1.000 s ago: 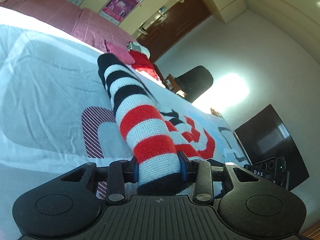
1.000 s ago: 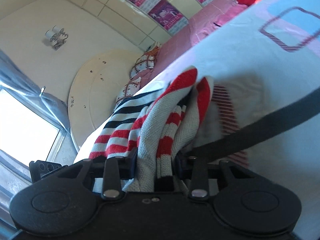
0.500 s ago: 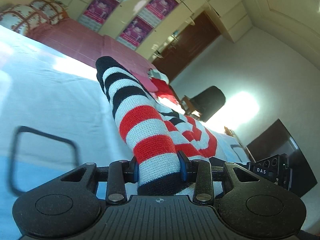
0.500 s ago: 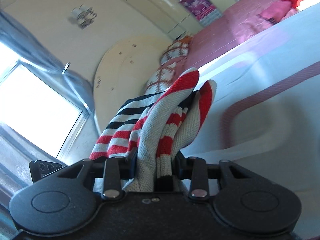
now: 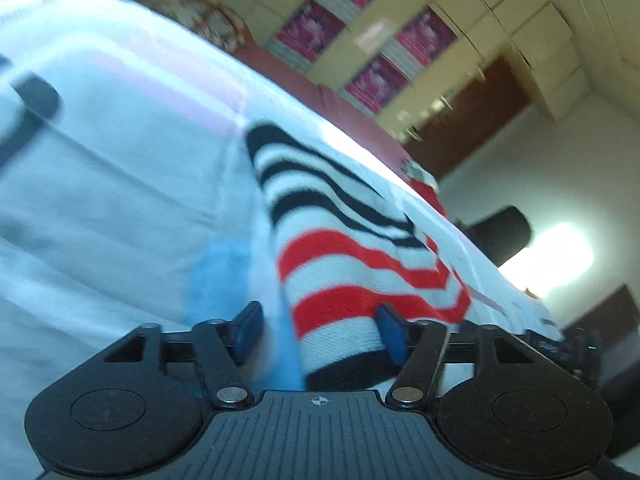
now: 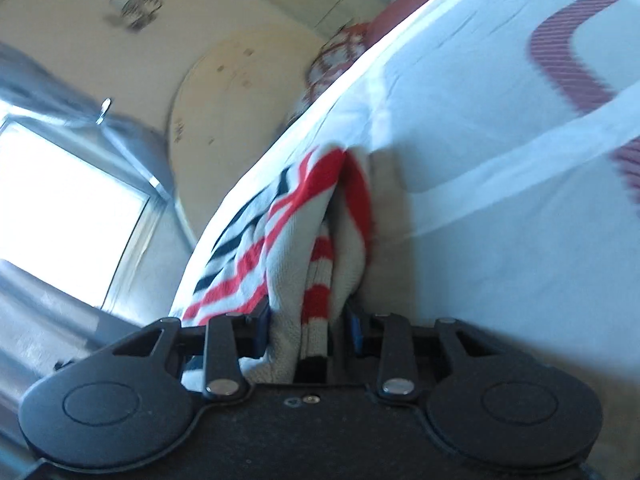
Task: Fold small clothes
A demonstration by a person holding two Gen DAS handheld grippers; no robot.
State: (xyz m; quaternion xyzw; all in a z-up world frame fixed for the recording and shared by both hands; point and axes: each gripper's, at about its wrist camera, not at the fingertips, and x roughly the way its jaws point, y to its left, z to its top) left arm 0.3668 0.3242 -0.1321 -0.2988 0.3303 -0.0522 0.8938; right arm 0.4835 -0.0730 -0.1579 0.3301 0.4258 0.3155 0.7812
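A small knitted garment with red, white and black stripes (image 5: 336,264) lies low on the white bedsheet (image 5: 120,184). My left gripper (image 5: 320,328) is open; its blue pads stand wide apart and the garment's edge rests between them, against the right pad only. My right gripper (image 6: 306,328) is shut on a bunched fold of the same striped garment (image 6: 316,248), held close to the sheet (image 6: 500,200).
A maroon bedspread (image 5: 332,96) and patterned pillows (image 5: 208,28) lie at the far side of the bed. A pile of red clothes (image 5: 424,184) sits further along. A wardrobe with posters, a dark chair (image 5: 500,232) and a window (image 6: 60,208) stand around the bed.
My left gripper has opened and let go of the striped garment, which has dropped flat onto the sheet. Both grippers have moved down towards the bed. The right gripper still grips its fold.
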